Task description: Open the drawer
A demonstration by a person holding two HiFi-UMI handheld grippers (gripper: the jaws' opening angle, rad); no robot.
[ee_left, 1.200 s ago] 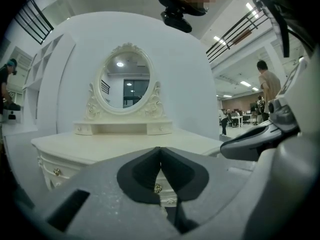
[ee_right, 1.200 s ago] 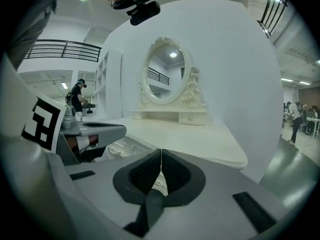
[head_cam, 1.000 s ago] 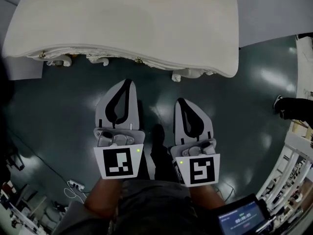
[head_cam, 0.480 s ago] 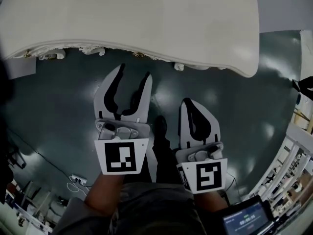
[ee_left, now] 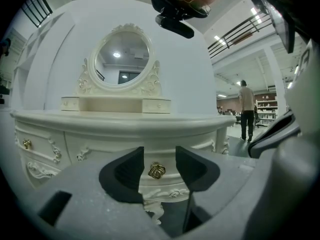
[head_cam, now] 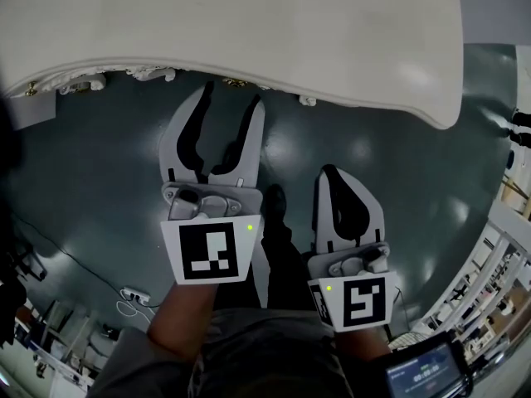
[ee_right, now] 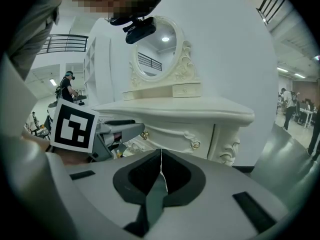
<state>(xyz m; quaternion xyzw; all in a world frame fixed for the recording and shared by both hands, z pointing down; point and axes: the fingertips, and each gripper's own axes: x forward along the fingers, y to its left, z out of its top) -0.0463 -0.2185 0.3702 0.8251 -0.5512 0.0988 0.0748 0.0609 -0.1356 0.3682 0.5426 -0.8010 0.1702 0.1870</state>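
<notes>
Item: gold rosette knob [ee_left: 156, 170] on cream carved drawer [ee_left: 159, 151], front-centre edge of white dressing table [ee_left: 100, 120]. Your left gripper [head_cam: 230, 98]: jaws just opened, knob between, untouched; advance level, clamp squarely. Your right gripper [ee_right: 161, 156]: closed, empty.

A second ago the left gripper [head_cam: 231, 98] was closed — its fingers [head_cam: 192, 135] have just been opening and now stand wide apart, with the gold drawer knob [ee_left: 156, 170] in the gap, touched by neither. It has also advanced: in the head view its tips now reach the desk [head_cam: 249, 31] edge — the right gripper [head_cam: 330, 172] trails further behind.
</notes>
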